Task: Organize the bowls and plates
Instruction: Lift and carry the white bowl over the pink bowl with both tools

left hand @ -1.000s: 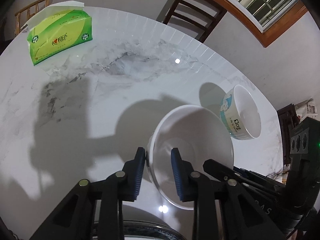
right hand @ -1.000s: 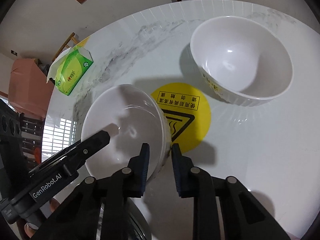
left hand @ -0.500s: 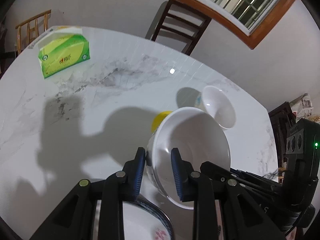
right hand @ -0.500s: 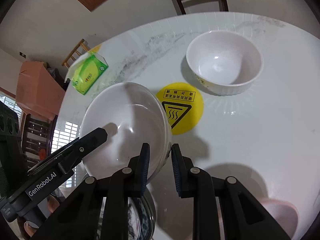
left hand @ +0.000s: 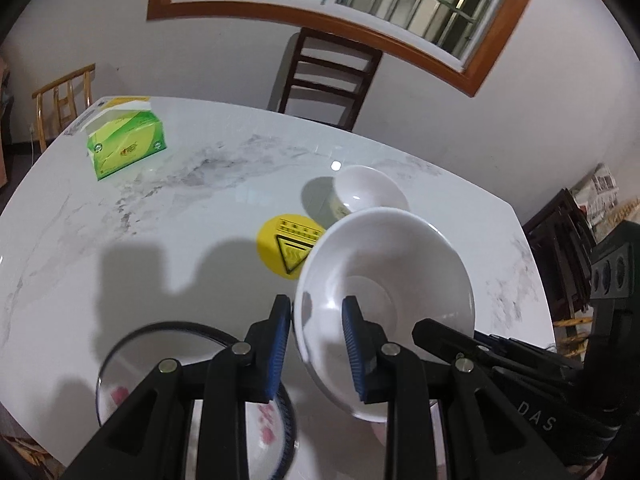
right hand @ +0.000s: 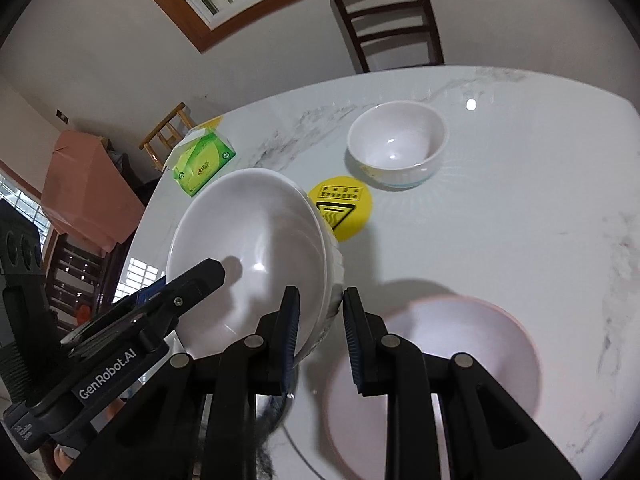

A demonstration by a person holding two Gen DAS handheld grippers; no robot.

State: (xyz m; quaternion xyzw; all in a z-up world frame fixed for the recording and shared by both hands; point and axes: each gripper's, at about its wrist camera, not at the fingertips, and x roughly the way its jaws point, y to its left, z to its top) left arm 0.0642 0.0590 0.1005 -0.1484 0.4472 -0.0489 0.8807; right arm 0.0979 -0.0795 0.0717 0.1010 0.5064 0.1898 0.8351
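Both grippers hold one large white bowl by its rim, lifted and tilted above the table. My left gripper is shut on its near rim. My right gripper is shut on the opposite rim of the same bowl. A small white bowl stands farther back on the marble table; it also shows in the left wrist view. A dark-rimmed plate with pink flowers lies below my left gripper. A pink bowl sits below my right gripper.
A yellow round warning sticker lies mid-table. A green tissue box stands at the far left edge. A dark wooden chair stands behind the table, a light wooden chair at the far left.
Both grippers have lifted the large white bowl and drawn it back toward the near side. The patterned plate and the pink bowl have come into view beneath.
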